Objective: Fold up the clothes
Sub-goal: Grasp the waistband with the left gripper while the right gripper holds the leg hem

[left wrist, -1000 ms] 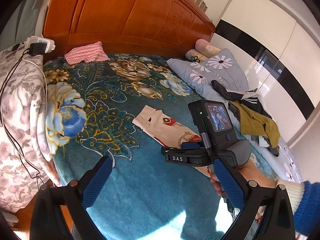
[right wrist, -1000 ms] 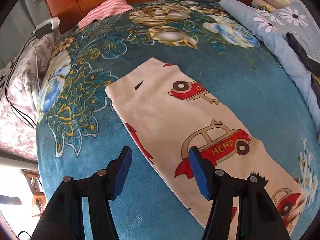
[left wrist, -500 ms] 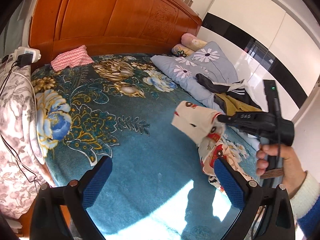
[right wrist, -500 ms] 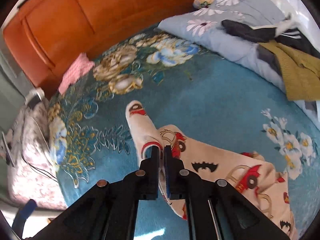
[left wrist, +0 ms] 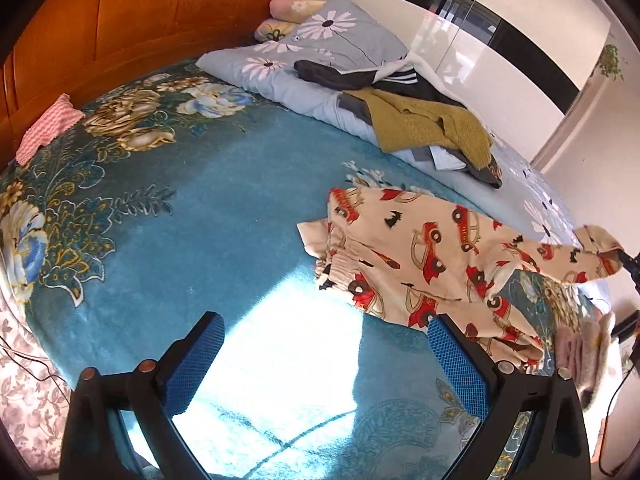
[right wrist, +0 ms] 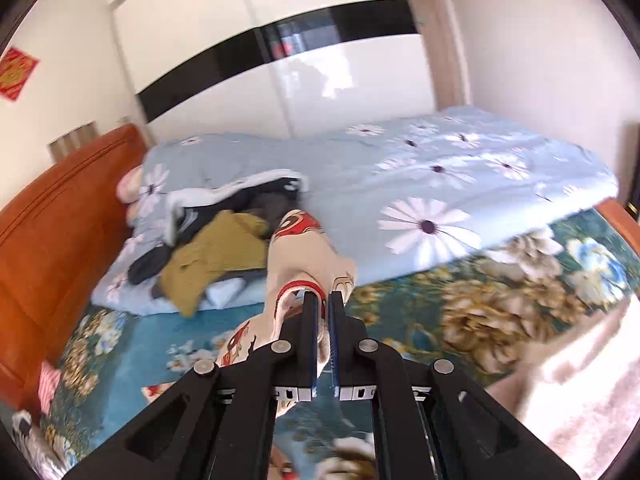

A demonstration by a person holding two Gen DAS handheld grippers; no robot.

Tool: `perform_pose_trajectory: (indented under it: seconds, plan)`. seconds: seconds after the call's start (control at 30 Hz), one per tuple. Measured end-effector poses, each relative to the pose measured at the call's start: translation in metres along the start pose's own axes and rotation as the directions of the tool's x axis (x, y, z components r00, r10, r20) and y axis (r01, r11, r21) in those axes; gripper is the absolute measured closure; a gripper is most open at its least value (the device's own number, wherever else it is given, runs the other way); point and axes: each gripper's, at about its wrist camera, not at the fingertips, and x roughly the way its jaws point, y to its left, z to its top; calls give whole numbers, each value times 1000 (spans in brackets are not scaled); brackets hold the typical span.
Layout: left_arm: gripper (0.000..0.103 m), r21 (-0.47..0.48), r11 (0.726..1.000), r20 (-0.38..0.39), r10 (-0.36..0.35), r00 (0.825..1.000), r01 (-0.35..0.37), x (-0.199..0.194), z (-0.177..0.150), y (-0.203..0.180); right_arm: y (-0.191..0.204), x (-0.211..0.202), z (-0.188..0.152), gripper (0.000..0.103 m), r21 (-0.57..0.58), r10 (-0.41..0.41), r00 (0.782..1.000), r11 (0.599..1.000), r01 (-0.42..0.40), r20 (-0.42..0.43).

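Cream car-print trousers (left wrist: 424, 256) lie rumpled on the teal floral blanket (left wrist: 192, 216), waistband toward the middle of the bed. One leg end is lifted off the bed at the far right. My right gripper (right wrist: 323, 300) is shut on that leg end (right wrist: 304, 256) and holds it up in the air. My left gripper (left wrist: 320, 360) is open and empty, low over the blanket, just left of the trousers.
A pile of dark and mustard clothes (left wrist: 420, 120) lies on a light blue daisy quilt (left wrist: 320, 40) at the back. A pink cloth (left wrist: 48, 128) lies by the wooden headboard (left wrist: 140, 20). A glossy wardrobe (right wrist: 280, 60) stands beyond the bed.
My right gripper closed on the trouser leg, then lifted it and pulled it right across the bed. The trousers went from flat to rumpled. My left gripper stayed open while its view swung right.
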Motion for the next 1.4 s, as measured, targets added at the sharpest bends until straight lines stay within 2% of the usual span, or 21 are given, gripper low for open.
perform_pose_trajectory:
  seconds: [0.13,0.3,0.47,0.57,0.67,0.73,0.8,0.87,0.9,0.93,0.97,1.0,1.07,1.1,1.23,1.4]
  plan:
    - [0,-22,1000,-66,-3,998,1,25,3,0,-64,13,-24,98,84,-119,988,988,127,-96]
    - [0,-32,999,-75,-36,997,34,47,18,4,-135,28,-52,98,161,-240,946,947,278,-219]
    - [0,22,995,-63,-93,994,94,84,64,-8,-123,37,-57,97,122,-239,938,953,276,-251]
    - [0,-4,990,-106,-144,984,144,122,90,-15,-115,41,-60,97,99,-239,933,957,273,-270]
    - [1,-14,988,-143,-157,977,156,159,108,-22,-108,46,-64,97,76,-239,927,960,271,-289]
    - [2,-24,983,-186,-184,965,183,182,113,-26,-103,49,-66,97,60,-239,923,961,268,-301]
    - [10,-41,976,-241,-218,946,215,201,112,-30,-102,49,-67,97,56,-246,918,960,276,-311]
    - [17,-48,975,-288,-223,931,219,214,108,-31,-101,49,-67,97,47,-259,911,956,288,-320]
    - [27,-49,976,-305,-217,927,213,220,105,-31,-100,49,-67,97,38,-265,908,955,293,-324]
    - [34,-45,979,-315,-202,927,198,223,103,-31,-99,49,-68,97,29,-272,905,955,297,-326]
    - [45,-33,984,-311,-177,934,176,222,102,-31,-98,50,-68,97,21,-277,903,954,300,-329]
    - [64,-17,988,-299,-150,942,152,220,100,-30,-97,51,-68,97,15,-280,901,953,302,-332]
    - [85,5,990,-278,-133,951,140,216,100,-30,-95,52,-69,97,9,-283,899,953,303,-333]
    - [91,10,989,-269,-139,953,148,213,100,-31,-95,53,-70,97,10,-283,900,953,303,-331]
    - [94,68,989,-226,-110,968,128,193,104,-40,-97,49,-68,97,48,-263,914,956,291,-309]
    - [95,131,988,-141,-67,988,86,149,111,-51,-103,27,-55,97,104,-217,948,964,246,-235]
